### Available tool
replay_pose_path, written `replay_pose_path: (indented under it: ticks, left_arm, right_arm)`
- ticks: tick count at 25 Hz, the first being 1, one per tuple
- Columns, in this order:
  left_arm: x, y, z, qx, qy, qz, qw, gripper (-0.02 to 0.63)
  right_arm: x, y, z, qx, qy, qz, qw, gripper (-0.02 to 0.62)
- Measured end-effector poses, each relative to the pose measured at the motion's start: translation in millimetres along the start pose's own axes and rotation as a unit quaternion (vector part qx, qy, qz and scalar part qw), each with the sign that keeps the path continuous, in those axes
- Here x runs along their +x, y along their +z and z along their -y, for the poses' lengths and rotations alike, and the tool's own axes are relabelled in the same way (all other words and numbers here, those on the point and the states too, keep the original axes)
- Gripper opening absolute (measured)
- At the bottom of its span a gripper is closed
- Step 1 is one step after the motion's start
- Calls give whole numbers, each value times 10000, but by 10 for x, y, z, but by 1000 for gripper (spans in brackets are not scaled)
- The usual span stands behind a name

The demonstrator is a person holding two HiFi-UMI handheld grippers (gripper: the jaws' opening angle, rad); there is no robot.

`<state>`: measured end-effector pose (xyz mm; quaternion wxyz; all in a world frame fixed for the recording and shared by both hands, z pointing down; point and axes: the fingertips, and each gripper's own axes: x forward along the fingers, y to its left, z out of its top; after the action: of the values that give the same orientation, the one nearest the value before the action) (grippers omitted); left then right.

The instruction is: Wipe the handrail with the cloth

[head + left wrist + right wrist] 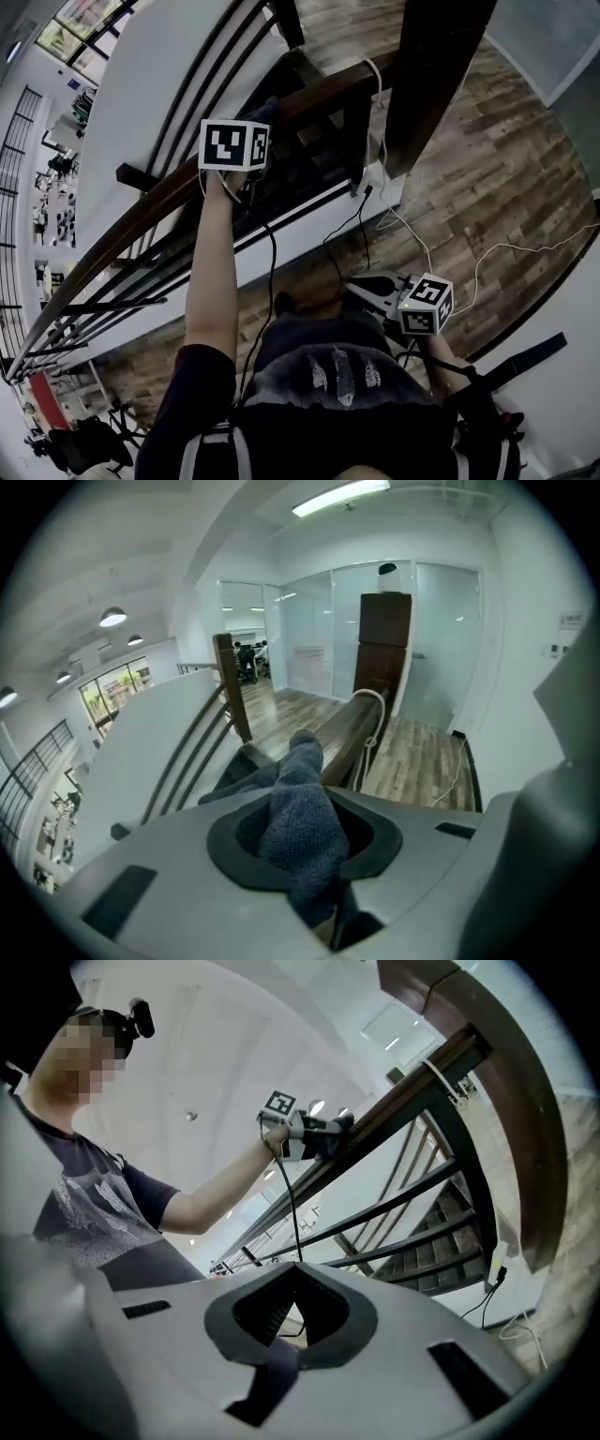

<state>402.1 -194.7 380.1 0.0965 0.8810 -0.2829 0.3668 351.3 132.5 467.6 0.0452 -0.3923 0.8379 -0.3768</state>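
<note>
Wood-floor landing by the stairs. Nearest, the right claw [291, 1274] hangs low by the body, jaws together on nothing. Further out, the left claw [305, 803] is clamped on the cloth [298, 766], which lies on top of the handrail [141, 211]. Imo for a good wipe: keep the cloth flat and pressed down, slide along the rail in one long pass, and ease up before the white cable [375, 84] looped over the far end by the post [431, 75].

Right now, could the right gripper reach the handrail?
Probably not without moving: the right gripper hangs low by the person's waist, well apart from the handrail, though nothing seems to block the way up.
</note>
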Motion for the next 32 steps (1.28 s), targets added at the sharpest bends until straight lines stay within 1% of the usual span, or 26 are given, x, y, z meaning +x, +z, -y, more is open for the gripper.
replay_pose_path:
  ticks: [3, 6, 9, 11, 13, 14, 15, 16, 17, 18, 19, 20, 21, 22, 23, 25, 26, 28, 29, 32]
  left_arm:
    - [339, 294, 468, 308, -343, -87, 9989, 91]
    - [623, 622, 814, 588, -468, -76, 9971, 91]
    - [893, 959, 1055, 683, -510, -41, 9964, 91]
    - [1054, 1102, 1232, 708, -604, -74, 9956, 91]
    - [1142, 1161, 1504, 732, -913, -124, 9931, 91]
    - [1145, 1169, 1674, 712, -1181, -111, 9904, 91]
    - [1113, 1164, 1851, 642, -1503, -21, 9865, 91]
    - [1041, 1153, 2012, 523, -1839, 194, 9814, 91]
    - [925, 1128, 2142, 361, -2160, 532, 9743, 91]
    - [778, 1074, 2237, 159, -2463, 920, 9647, 91]
    - [633, 979, 2293, -92, -2743, 1274, 9531, 91]
    - [534, 841, 2303, -401, -2958, 1527, 9421, 91]
    - [517, 665, 2261, -757, -3069, 1642, 9344, 91]
    - [589, 458, 2174, -1130, -3075, 1614, 9309, 91]
    - [729, 240, 2052, -1495, -2987, 1488, 9307, 92]
    - [1058, -102, 1729, -2071, -2587, 1295, 9345, 91]
    - [1197, -183, 1561, -2240, -2355, 1308, 9366, 91]
    - [1438, -199, 1300, -2381, -1990, 1354, 9410, 91]
    - [1561, -177, 1217, -2362, -1848, 1304, 9450, 91]
    - [1915, -184, 1101, -2051, -1432, 1004, 9630, 91]
  right_arm:
    - [-132, -80, 49, 95, -87, 44, 9999, 5]
    - [-270, -127, 61, 146, -225, 137, 9995, 5]
    - [-417, -207, 71, 239, -402, 236, 9986, 5]
    - [-495, -304, 78, 353, -520, 268, 9977, 5]
    - [-548, -380, 87, 466, -619, 310, 9965, 5]
    - [-566, -394, 95, 508, -666, 345, 9959, 5]
    - [-583, -396, 105, 546, -713, 387, 9952, 5]
    - [-600, -393, 117, 584, -756, 433, 9945, 5]
    - [-617, -391, 130, 626, -790, 478, 9938, 5]
    - [-635, -389, 145, 668, -818, 520, 9930, 5]
    - [-651, -386, 164, 705, -845, 550, 9924, 5]
    - [-664, -385, 192, 734, -874, 561, 9919, 5]
    - [-670, -389, 224, 757, -907, 547, 9915, 5]
    - [-670, -398, 257, 775, -941, 510, 9912, 5]
    - [-662, -411, 283, 786, -968, 458, 9911, 5]
    - [-635, -438, 308, 795, -985, 345, 9914, 5]
    - [-618, -452, 314, 810, -990, 290, 9914, 5]
    - [-579, -488, 332, 867, -1014, 180, 9909, 5]
    - [-557, -511, 343, 903, -1031, 118, 9905, 5]
    - [-510, -598, 341, 993, -1093, -73, 9890, 5]
